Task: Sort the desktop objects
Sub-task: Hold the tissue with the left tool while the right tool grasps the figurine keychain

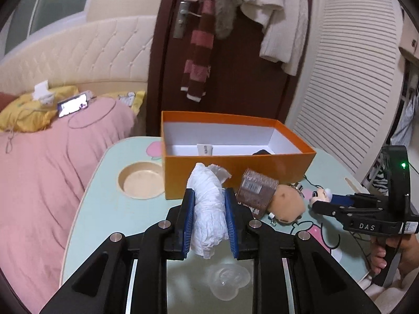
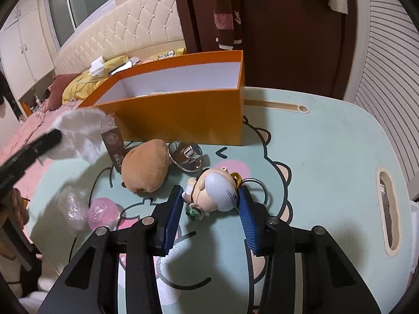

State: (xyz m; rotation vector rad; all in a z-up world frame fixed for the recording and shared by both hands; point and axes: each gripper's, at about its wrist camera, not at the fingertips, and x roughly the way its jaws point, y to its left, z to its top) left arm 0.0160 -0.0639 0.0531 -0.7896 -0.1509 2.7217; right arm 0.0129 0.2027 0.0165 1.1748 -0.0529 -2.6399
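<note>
My left gripper point(image 1: 209, 193) is shut on a crumpled white tissue wad point(image 1: 209, 209), held above the mint-green table point(image 1: 104, 209) in front of the orange box point(image 1: 235, 164). In the right wrist view that tissue point(image 2: 78, 130) shows blurred at the left. My right gripper point(image 2: 209, 196) is down at the table with its blue pads against a small cartoon figurine on a key ring point(image 2: 217, 191). From the left wrist view the right gripper point(image 1: 318, 201) and figurine point(image 1: 322, 193) sit at the right. A brown plush toy point(image 2: 146, 167) and a brown packet point(image 2: 114, 146) lie between the two grippers.
The orange box point(image 2: 183, 115) is open, with a white item point(image 1: 204, 149) and a dark item point(image 1: 262, 152) inside. A shiny metal piece point(image 2: 186, 157), a pink ball point(image 2: 102, 212) and clear plastic point(image 2: 70, 206) lie on the table. A round recess point(image 1: 140, 183) is left of the box; a pink bed point(image 1: 39, 183) borders the table.
</note>
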